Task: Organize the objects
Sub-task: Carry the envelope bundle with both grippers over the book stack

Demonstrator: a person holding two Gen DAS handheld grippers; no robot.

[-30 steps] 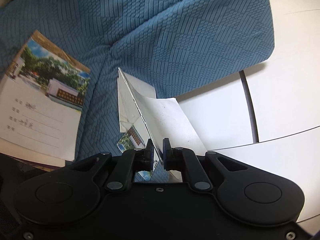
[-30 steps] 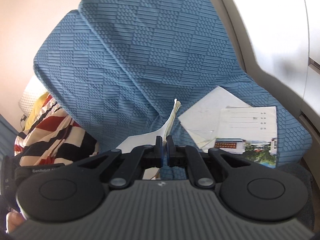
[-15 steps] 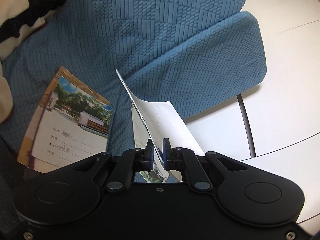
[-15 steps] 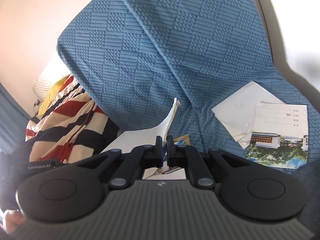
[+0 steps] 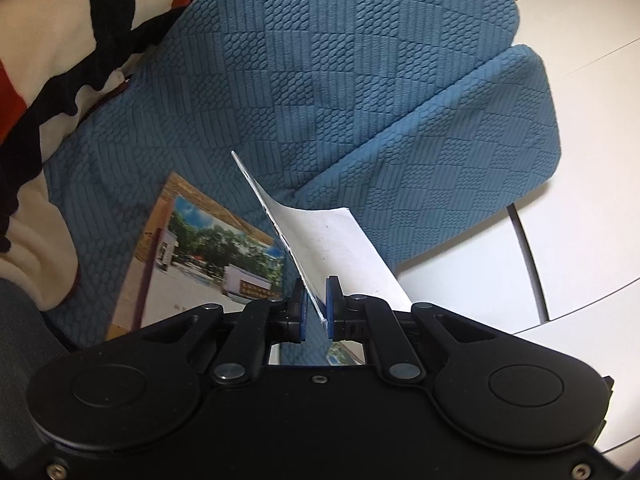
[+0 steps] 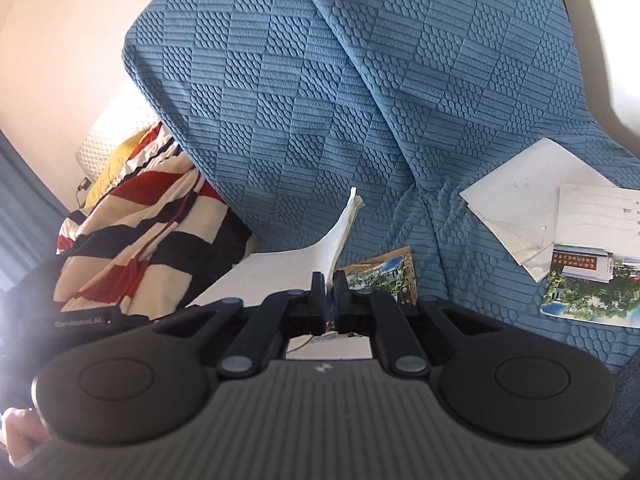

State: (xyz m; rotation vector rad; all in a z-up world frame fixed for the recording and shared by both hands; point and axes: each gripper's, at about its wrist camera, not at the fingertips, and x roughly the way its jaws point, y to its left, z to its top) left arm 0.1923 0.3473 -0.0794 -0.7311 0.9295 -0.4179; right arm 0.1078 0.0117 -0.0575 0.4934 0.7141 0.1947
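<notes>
While your left tongs (image 5: pixel 315 305) pinch a thin white booklet (image 5: pixel 332 248) by its edge, it stands on end and curls to the right above the blue cushion (image 5: pixel 360 100). Your right tongs (image 6: pixel 329 294) are pressed onto a second booklet (image 6: pixel 320 254), white, bowed over to the left. Another booklet with a photo cover (image 5: pixel 208 252) lies flat on the cushion beside a striped blanket (image 5: pixel 60 52).

Both held booklets have travelled leftward along the blue sofa (image 5: pixel 360 100), bringing the striped blanket (image 5: pixel 60 60) into the left view.
</notes>
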